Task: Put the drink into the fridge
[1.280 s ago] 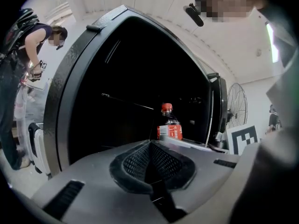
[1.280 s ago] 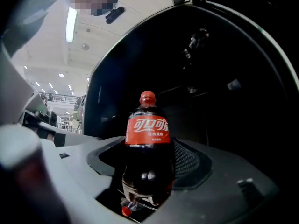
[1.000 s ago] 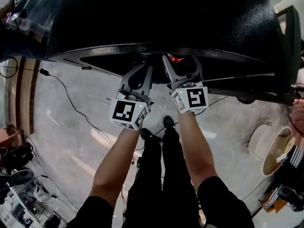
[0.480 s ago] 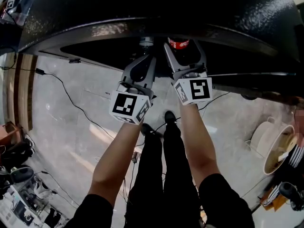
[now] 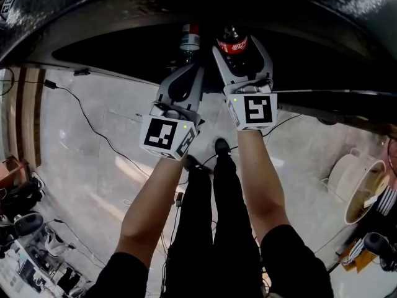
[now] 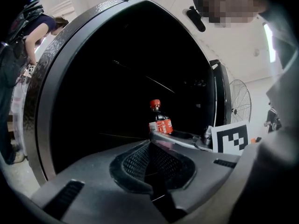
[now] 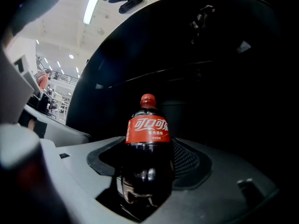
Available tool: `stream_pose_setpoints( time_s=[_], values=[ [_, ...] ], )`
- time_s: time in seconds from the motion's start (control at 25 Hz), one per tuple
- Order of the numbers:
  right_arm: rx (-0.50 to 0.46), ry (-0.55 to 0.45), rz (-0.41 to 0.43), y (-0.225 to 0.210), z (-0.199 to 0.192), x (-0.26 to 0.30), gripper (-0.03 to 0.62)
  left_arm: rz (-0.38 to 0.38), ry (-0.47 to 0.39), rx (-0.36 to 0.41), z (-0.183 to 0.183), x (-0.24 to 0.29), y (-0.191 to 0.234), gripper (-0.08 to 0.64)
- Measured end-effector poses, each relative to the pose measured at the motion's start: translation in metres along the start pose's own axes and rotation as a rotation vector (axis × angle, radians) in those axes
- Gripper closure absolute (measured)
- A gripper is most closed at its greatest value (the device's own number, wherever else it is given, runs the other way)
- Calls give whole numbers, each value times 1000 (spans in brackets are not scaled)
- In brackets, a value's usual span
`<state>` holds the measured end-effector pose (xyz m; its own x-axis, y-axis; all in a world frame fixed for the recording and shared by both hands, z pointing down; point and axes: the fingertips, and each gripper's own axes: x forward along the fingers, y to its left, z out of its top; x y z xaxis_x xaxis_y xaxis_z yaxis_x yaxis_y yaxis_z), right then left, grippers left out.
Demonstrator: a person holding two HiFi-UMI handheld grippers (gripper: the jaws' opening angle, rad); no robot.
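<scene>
My right gripper (image 5: 239, 49) is shut on a cola bottle (image 5: 234, 44) with a red cap and red label. It holds the bottle upright by its dark lower body (image 7: 145, 171), in front of the black fridge (image 5: 322, 11). The fridge's dark inside (image 7: 224, 78) fills the background. My left gripper (image 5: 185, 73) is just left of the right one, shut with nothing between its jaws (image 6: 152, 148). From the left gripper view the bottle (image 6: 160, 121) stands past the jaw tips. A second bottle-like top (image 5: 189, 37) shows in the dark opening; what it is I cannot tell.
Black cables (image 5: 93, 129) run across the grey floor on the left. A round white container (image 5: 356, 191) sits at the right, and clutter lies at the lower left (image 5: 25, 228). A standing fan (image 6: 240, 101) is right of the fridge, and a person (image 6: 23, 36) stands to its left.
Both grippers have moved up and forward toward the fridge's dark opening. More of the cola bottle shows, and the second bottle-like top has come into view.
</scene>
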<state>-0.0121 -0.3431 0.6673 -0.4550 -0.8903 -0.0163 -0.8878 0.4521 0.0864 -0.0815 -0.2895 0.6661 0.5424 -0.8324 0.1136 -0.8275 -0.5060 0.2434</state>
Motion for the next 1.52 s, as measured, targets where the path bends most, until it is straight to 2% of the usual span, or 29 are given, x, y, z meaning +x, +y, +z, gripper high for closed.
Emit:
stream_pose_setpoints(
  time_s=[0.16,0.44,0.72,0.92,1.12,1.52],
  values=[
    [-10,60,-21,3,-8,2,287,-2,-2,1,2,-4,-3,545],
    [-27,102,-33,7,-4,-8,287,-2,-8,7,10,-12,-8,545],
    [60,125,-58,-7,-12,-17,287,-4,7,-7,3,-15,-14,545],
    [157,138,-96,-16,-19,-25,286,-8,19,-13,-2,-9,-18,545],
    [143,163,-110,-21,-20,-18,286,-14,26,-3,-1,-2,-22,545],
    [153,231,-190,-33,-24,-5,287,11,33,11,5,12,-13,545]
  ],
)
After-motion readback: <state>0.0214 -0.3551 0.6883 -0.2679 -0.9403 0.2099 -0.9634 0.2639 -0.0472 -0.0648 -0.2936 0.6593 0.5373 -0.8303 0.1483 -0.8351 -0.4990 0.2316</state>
